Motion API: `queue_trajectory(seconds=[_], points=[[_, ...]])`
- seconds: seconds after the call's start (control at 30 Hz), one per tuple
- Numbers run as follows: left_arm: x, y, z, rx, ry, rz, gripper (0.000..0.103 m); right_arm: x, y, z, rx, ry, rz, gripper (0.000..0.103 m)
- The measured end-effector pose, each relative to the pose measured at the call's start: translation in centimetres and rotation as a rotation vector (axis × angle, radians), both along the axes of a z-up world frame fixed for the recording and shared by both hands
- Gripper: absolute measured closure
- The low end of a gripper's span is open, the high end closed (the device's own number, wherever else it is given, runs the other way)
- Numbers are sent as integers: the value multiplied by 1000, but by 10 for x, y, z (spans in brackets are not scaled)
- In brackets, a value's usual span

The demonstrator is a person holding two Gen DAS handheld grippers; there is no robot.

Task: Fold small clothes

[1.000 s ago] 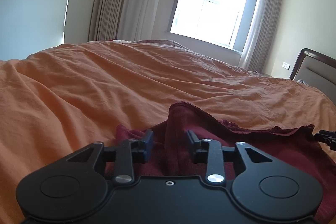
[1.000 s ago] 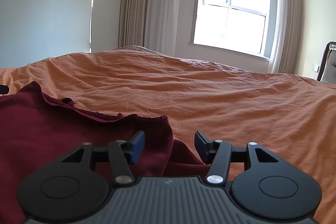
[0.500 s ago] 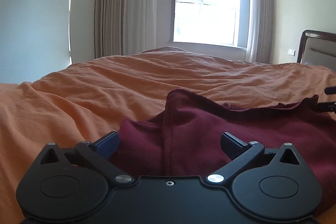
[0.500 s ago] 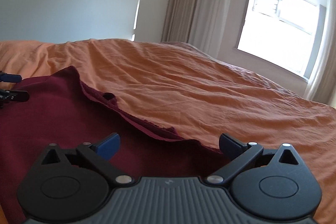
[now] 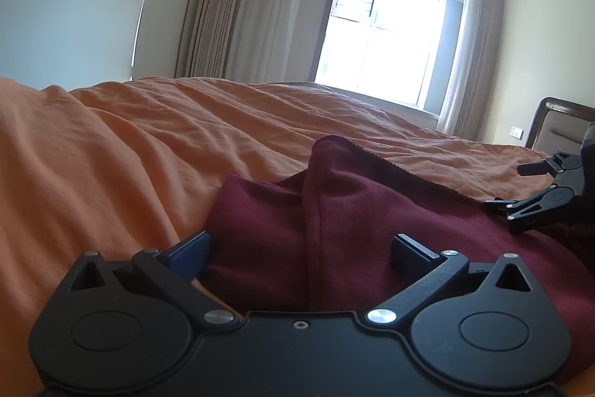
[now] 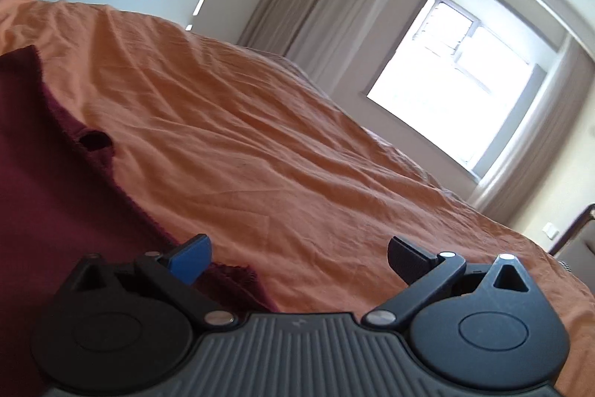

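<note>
Orange-sheeted bed [image 5: 111,173] by a bright window | dark red knit garment [image 5: 372,222] lies bunched | left gripper [image 5: 301,248], right gripper [image 6: 297,252]: jaws now spread, both released | fold laid, needs smoothing.

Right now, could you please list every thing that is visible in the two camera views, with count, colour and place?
garment: one, dark red, bunched on the bed, between the fingers of the left hand-held gripper
bed cover: one, orange, wrinkled, spread under the garment
window: one, bright, far wall
curtains: beige-grey, both sides of the window
headboard: one, dark wood frame, far right
wall socket: one, white, beside the headboard
left hand-held gripper: one, black, open
right hand-held gripper: one, black, open, at the garment's edge
</note>
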State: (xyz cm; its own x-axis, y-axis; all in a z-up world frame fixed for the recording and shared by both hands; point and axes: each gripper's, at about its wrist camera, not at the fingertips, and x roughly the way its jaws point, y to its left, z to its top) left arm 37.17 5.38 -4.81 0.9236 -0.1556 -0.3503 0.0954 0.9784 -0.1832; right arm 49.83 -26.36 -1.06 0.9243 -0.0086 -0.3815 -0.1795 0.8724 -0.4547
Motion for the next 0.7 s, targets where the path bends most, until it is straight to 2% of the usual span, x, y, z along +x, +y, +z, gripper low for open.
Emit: queue_trajectory(seconds=[0.17,0.3,0.37,0.43,0.47,0.57,0.63,0.7], points=[[0,2,-2,-6,-10,-2,1,-19,-22,18,74,14,31,0],[0,1,-2,-1,-9,-1,0,-59,-42,33,131,49,119,0],[0,1,-3,-1,-11,-1,0,-82,-49,32,129,42,111,0],[0,1,-3,3,-13,0,0,-106,-62,29,174,65,95,0],[0,0,-4,6,-13,1,0,-117,-70,28,221,83,81,0],[0,-1,-3,9,-14,3,0,-155,-103,26,484,132,17,0],[0,-1,-3,8,-14,2,0,-184,-123,25,661,131,18,0],[0,-1,-3,9,-12,3,0,-212,-133,21,740,115,51,0]])
